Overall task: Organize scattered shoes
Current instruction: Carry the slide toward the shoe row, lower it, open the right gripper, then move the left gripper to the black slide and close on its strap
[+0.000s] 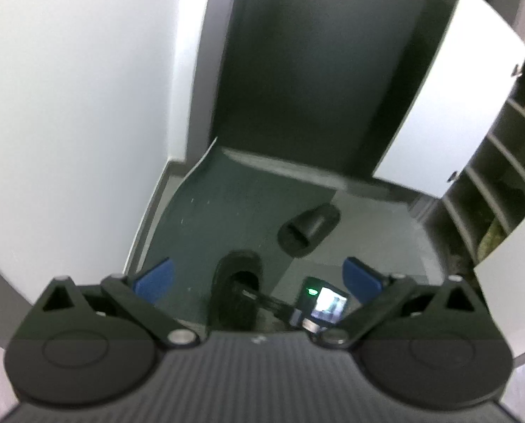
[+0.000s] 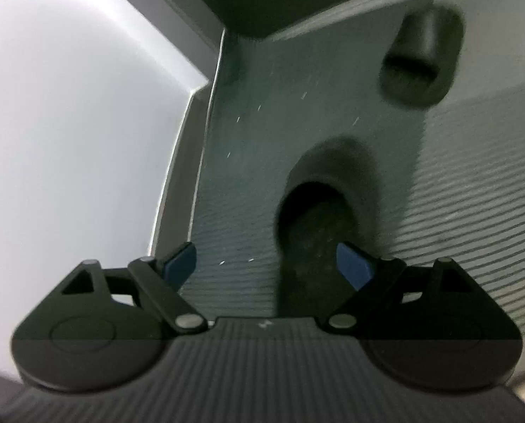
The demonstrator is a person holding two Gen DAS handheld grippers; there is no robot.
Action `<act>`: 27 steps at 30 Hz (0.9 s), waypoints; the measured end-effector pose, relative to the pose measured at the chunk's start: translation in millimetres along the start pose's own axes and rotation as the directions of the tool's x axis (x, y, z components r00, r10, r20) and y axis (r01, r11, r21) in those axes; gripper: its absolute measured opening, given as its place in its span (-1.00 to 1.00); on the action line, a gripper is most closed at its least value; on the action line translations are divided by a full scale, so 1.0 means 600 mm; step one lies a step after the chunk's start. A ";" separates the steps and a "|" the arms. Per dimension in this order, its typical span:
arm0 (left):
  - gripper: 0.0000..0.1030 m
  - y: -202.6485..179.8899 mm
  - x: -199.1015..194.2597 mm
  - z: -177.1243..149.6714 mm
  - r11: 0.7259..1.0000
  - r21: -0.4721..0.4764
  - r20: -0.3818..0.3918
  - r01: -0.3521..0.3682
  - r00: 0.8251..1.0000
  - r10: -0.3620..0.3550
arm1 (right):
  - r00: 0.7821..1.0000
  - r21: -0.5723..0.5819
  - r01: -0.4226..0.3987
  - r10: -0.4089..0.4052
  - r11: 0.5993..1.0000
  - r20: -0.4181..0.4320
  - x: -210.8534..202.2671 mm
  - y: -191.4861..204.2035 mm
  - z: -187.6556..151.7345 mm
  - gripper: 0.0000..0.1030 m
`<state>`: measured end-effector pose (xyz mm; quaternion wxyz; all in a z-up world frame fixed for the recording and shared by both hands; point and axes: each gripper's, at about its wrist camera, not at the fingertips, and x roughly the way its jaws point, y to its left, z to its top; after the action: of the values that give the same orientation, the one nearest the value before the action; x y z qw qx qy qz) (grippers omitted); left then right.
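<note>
the open shoe cabinet (image 1: 488, 162) stands far right of the left gripper (image 1: 259, 278), whose jaws are wide and empty. the right gripper (image 2: 266, 264) is wide too, over the near slipper (image 2: 319, 225); the far slipper (image 2: 421, 56) lies ahead, unshelved.

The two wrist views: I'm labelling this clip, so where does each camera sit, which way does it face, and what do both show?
Left wrist: high, angled down at the floor mat and open shoe cabinet; own left gripper open, with the right gripper's body below.
Right wrist: low, close over the near slipper; own right gripper open.
Shared: near slipper, far slipper, mat.
</note>
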<state>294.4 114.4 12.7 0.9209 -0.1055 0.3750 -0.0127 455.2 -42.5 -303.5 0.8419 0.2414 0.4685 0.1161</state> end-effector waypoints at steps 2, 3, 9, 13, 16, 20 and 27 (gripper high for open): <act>0.99 -0.004 -0.007 -0.001 1.000 0.006 0.011 0.001 1.000 -0.001 | 0.999 -0.021 0.032 -0.031 0.999 0.033 -0.070 0.006 0.021 0.72; 0.99 -0.007 -0.011 -0.002 1.000 0.009 0.012 0.002 1.000 -0.002 | 0.998 -0.032 0.050 -0.049 0.998 0.048 -0.097 0.008 0.028 0.72; 0.99 -0.031 -0.013 -0.019 0.999 0.041 0.007 0.028 1.000 -0.029 | 0.965 -0.109 0.205 -0.182 0.973 0.189 -0.342 0.024 0.094 0.72; 0.99 -0.071 0.005 -0.040 0.987 0.157 0.020 0.021 1.000 -0.025 | 0.937 -0.076 0.246 -0.217 0.966 0.272 -0.497 0.021 0.115 0.72; 0.99 -0.093 0.023 -0.057 0.981 0.188 -0.007 0.049 0.999 -0.048 | 0.923 -0.037 0.232 -0.208 0.972 0.322 -0.593 0.017 0.107 0.73; 0.99 -0.124 0.056 -0.082 0.964 0.261 -0.025 0.038 0.999 -0.032 | 0.893 0.075 0.149 -0.166 0.986 0.418 -0.700 0.003 0.044 0.74; 0.99 -0.166 0.178 -0.093 0.922 0.381 -0.118 0.065 0.993 -0.021 | 0.873 0.271 -0.186 0.032 0.944 0.487 -0.766 -0.045 -0.093 0.74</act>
<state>338.1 -3.9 -79.1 0.9008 0.0699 0.4137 -0.1120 162.0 -242.9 -5.7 0.8745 0.4177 0.2449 0.0260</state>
